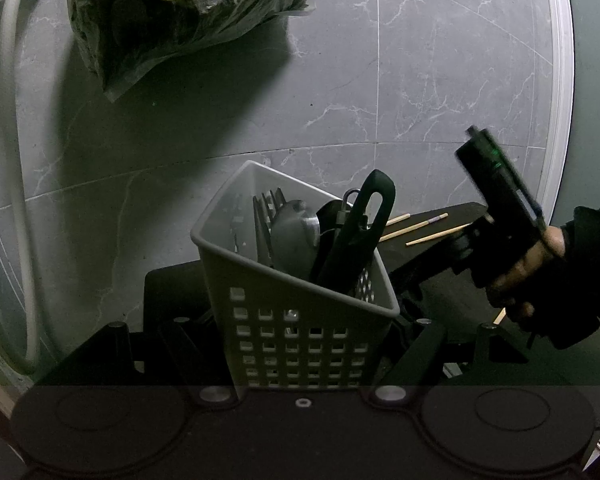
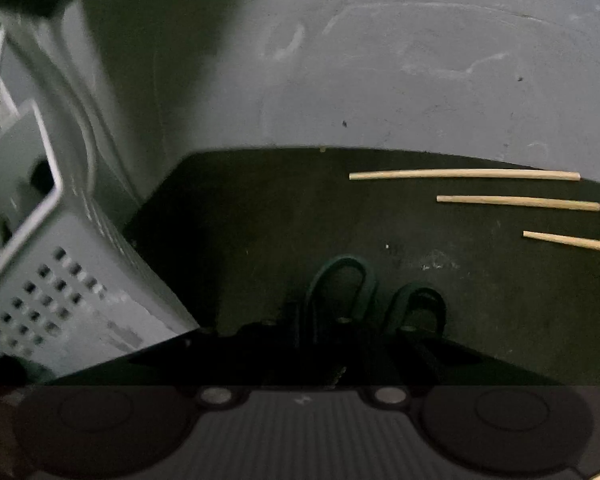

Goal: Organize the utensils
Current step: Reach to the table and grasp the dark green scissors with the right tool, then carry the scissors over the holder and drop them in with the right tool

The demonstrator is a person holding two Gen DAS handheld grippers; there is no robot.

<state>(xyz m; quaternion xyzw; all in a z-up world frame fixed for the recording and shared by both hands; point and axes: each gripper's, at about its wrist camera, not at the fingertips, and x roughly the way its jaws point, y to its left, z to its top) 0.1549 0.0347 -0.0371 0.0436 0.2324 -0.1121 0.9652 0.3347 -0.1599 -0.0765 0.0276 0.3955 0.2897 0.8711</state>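
Note:
A white perforated utensil caddy (image 1: 300,320) sits between my left gripper's fingers (image 1: 424,344), tilted, on a black mat (image 1: 172,284). It holds forks (image 1: 266,216), a spoon (image 1: 296,232) and a black-handled utensil (image 1: 364,228). My left gripper (image 1: 300,344) is shut on the caddy. Three wooden chopsticks (image 2: 464,175) lie on the mat (image 2: 260,220) at the right. My right gripper (image 2: 340,332) is shut on dark green scissors (image 2: 340,288), whose handle loops stick out forward. The caddy (image 2: 72,280) is to its left. The right gripper's body (image 1: 496,200) and the hand show in the left wrist view.
A crumpled dark plastic bag (image 1: 172,12) lies on the grey marble floor at the back left. A grey hose (image 1: 16,160) runs along the left. A white curved rim (image 1: 560,100) borders the right.

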